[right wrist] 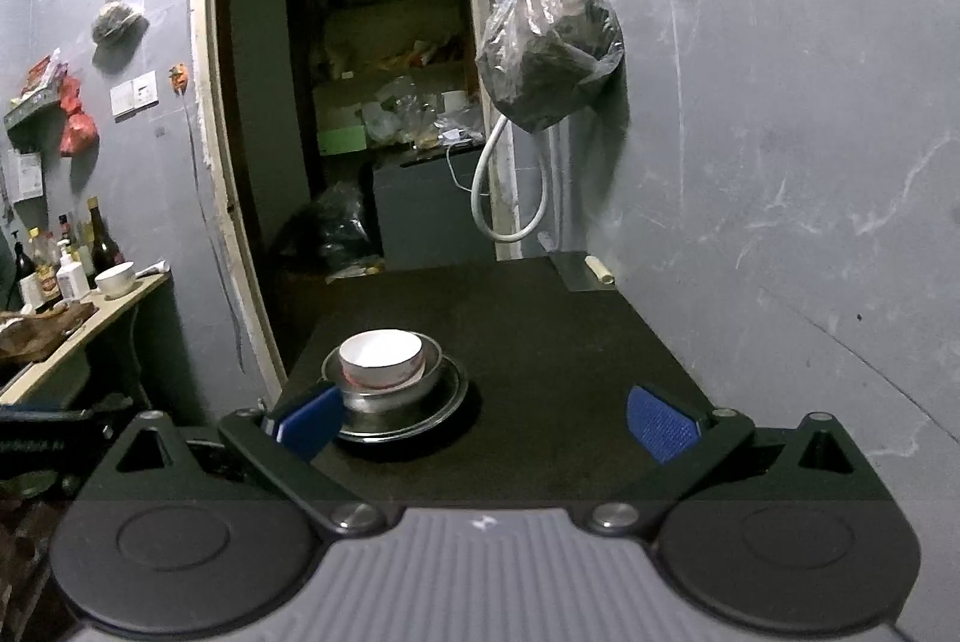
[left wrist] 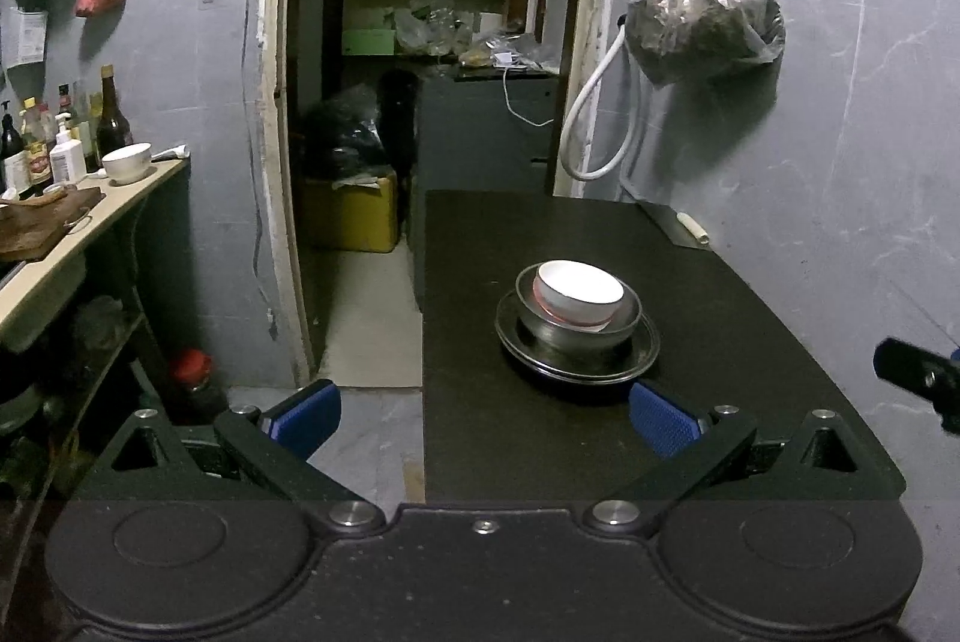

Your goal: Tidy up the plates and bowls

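Observation:
On the dark table (left wrist: pixel 750 318) (right wrist: pixel 570 342) stands one stack: a white bowl (left wrist: pixel 579 291) (right wrist: pixel 381 357) sits inside a metal bowl (left wrist: pixel 570 333) (right wrist: pixel 429 381), which rests on metal plates (left wrist: pixel 645 351) (right wrist: pixel 453 402). My left gripper (left wrist: pixel 483 417) is open, held back from the stack near the table's front left corner, with nothing between its blue pads. My right gripper (right wrist: pixel 486 423) is open too, empty, its left pad (right wrist: pixel 309 420) in front of the stack's left side. The right gripper's tip (left wrist: pixel 918 378) shows at the far right in the left wrist view.
A doorway (left wrist: pixel 432 102) opens behind the table's left side, with a yellow box (left wrist: pixel 354 213) on the floor. A counter (left wrist: pixel 78 234) at left holds bottles, a white bowl (left wrist: pixel 126 162) and a wooden board. A plastic bag (left wrist: pixel 705 18) and white hose (left wrist: pixel 600 126) hang on the right wall.

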`<state>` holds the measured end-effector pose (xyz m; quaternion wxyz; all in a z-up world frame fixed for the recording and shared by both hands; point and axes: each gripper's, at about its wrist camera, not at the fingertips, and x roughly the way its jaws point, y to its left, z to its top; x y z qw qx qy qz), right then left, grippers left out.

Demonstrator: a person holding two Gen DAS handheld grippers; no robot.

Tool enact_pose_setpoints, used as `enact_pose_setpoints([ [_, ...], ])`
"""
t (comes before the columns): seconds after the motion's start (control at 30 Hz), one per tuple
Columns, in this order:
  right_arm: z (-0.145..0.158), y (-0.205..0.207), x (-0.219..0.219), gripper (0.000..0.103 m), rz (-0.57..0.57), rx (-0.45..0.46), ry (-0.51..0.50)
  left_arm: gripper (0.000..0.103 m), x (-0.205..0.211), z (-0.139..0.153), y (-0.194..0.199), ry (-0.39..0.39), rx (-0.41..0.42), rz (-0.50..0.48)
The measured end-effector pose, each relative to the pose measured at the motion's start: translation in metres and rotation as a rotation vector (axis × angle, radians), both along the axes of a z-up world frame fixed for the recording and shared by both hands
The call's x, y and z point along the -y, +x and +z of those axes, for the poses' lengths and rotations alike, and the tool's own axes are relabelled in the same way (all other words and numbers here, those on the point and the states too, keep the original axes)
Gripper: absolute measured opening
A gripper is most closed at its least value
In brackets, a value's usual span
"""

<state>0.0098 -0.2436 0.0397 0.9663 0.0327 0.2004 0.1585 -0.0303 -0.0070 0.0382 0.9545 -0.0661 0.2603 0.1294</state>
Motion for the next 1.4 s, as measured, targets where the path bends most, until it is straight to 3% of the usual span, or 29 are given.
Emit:
enact_pose_setpoints([
  [1.03,-0.008,0.018,-0.027,0.103,0.068,-0.080,-0.031,0.102,-0.014,-0.006,0.015,0.023,-0.033,-0.001],
  [1.4,-0.023,0.018,-0.036,0.103,0.131,-0.097,-0.072,0.102,-0.010,-0.022,0.022,0.039,-0.051,-0.007],
])
